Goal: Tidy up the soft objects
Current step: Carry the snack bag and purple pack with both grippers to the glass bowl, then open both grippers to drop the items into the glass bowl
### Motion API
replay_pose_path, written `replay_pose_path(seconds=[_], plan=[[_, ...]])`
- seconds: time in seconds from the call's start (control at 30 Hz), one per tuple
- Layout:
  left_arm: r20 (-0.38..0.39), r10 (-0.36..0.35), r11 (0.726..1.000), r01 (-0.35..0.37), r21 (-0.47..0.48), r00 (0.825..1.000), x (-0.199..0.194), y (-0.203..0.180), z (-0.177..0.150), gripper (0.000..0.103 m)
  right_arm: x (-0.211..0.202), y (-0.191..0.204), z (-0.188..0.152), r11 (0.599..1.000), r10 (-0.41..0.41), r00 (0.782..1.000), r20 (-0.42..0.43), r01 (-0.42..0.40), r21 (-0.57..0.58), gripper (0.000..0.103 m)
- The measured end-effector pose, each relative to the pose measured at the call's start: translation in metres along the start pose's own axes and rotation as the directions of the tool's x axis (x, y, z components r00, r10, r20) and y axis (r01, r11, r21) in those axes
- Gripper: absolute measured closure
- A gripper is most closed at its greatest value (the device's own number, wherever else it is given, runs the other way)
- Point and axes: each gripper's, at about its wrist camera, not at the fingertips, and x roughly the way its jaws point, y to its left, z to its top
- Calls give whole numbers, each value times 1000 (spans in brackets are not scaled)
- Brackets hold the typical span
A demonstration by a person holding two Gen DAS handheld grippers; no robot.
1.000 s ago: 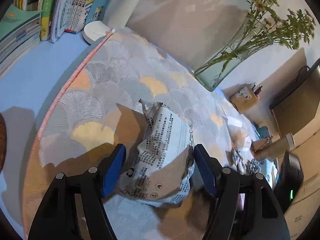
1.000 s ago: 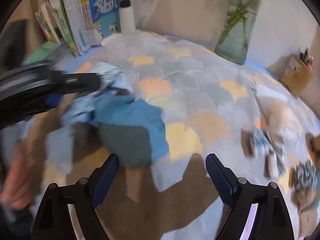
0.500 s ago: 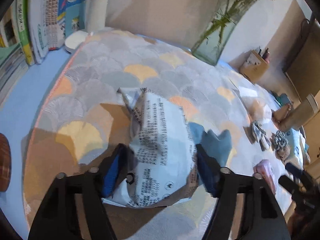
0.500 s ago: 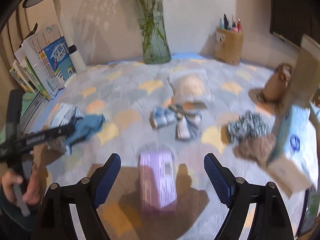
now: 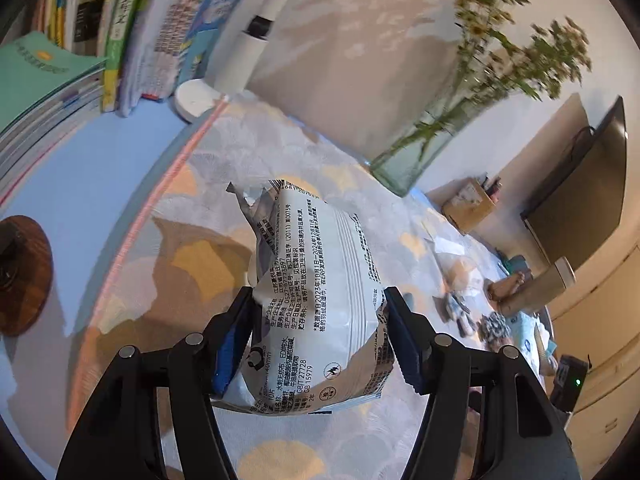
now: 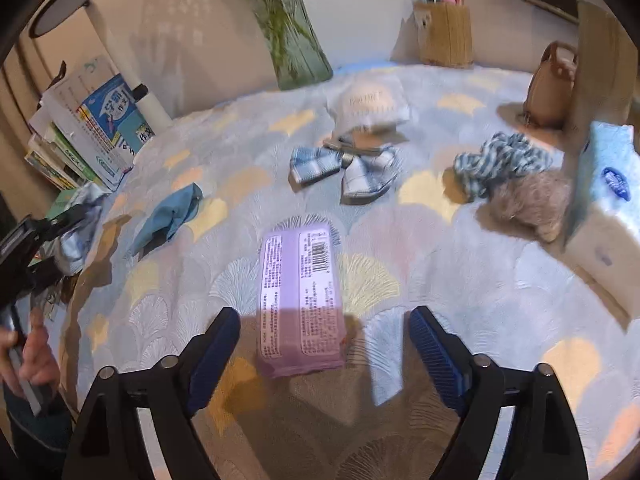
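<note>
Packet in the left grip: the left gripper (image 5: 316, 340) is clenched on a white printed wipes packet (image 5: 316, 292); both blue pads press into its sides and the wrapper bulges between them. Its torn top points away from the fingers, toward the glass vase (image 5: 420, 152).
Left packet's place: held above the fan-patterned tablecloth (image 5: 192, 264), near the tablecloth's left edge, not far from the row of books (image 5: 120, 32). From the right wrist view the same tool shows at far left with a hand (image 6: 32, 356) on its handle.
Right fingers: the right gripper (image 6: 324, 354) is released, its jaws having just been opening wider; nothing is pressed between the pads.
Thing ahead of the right fingers: a purple tissue pack (image 6: 300, 300) lies flat on the cloth, its near end reaching in between the two fingertips without touching either.
Long axis: the purple pack runs lengthwise away from the fingers, so the jaws straddle its narrow width; that looks like the right line for a grasp.
Nearer hand: the right, plainly; the left is occupied and well off to the side.
Other soft things: a blue cloth (image 6: 168, 216) left of the pack, plaid bows (image 6: 344, 168), a striped scrunchie (image 6: 500, 164) and a furry tan scrunchie (image 6: 528, 200) lie further off.
Likely need: a short move forward and down, then closing across the pack.
</note>
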Motion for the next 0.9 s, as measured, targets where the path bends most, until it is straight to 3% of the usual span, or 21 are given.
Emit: replay_pose_path(seconds=[0.07, 0.1, 0.13, 0.17, 0.2, 0.27, 0.3, 0.4, 0.53, 0.6, 0.7, 0.8, 0.9], plan=[[-24, -25, 999, 26, 22, 999, 5, -15, -4, 42, 4, 11, 1, 999, -22, 1000, 0, 22, -33, 12], [-34, -33, 999, 34, 37, 999, 8, -23, -6, 42, 6, 18, 1, 997, -48, 999, 1, 48, -63, 22], [-44, -41, 998, 44, 55, 998, 11, -32, -9, 42, 7, 23, 0, 993, -73, 997, 10, 74, -89, 48], [-58, -50, 995, 55, 85, 997, 15, -46, -12, 42, 8, 29, -1, 986, -104, 994, 22, 106, -128, 59], [-58, -41, 992, 47, 114, 997, 17, -57, -15, 42, 10, 35, -3, 973, -143, 989, 32, 147, -177, 64], [-29, 1, 978, 5, 211, 1000, 20, -89, -21, 42, 6, 36, -4, 970, -134, 991, 20, 135, -201, 64], [-27, -1, 970, 8, 241, 1000, 20, -102, -24, 42, 0, 30, -2, 984, -69, 998, 2, 69, -164, 64], [-45, -66, 952, 76, 295, 997, 24, -142, -28, 42, -23, 7, 8, 997, 39, 999, 10, -38, -61, 64], [-83, -153, 906, 173, 386, 985, 34, -209, -34, 42, -74, -42, 27, 997, 36, 991, 126, -44, 56, 64], [-129, -211, 862, 246, 443, 969, 44, -255, -42, 42, -102, -71, 34, 993, -4, 982, 188, -18, 114, 64], [-206, -219, 807, 296, 511, 954, 63, -314, -57, 42, -137, -114, 37, 980, -107, 962, 253, 59, 190, 64], [-301, -259, 747, 388, 539, 918, 83, -374, -74, 42, -172, -166, 36, 953, -208, 929, 305, 122, 278, 64], [-349, -298, 690, 453, 565, 889, 98, -425, -90, 42, -192, -215, 38, 919, -289, 904, 316, 170, 355, 64]])
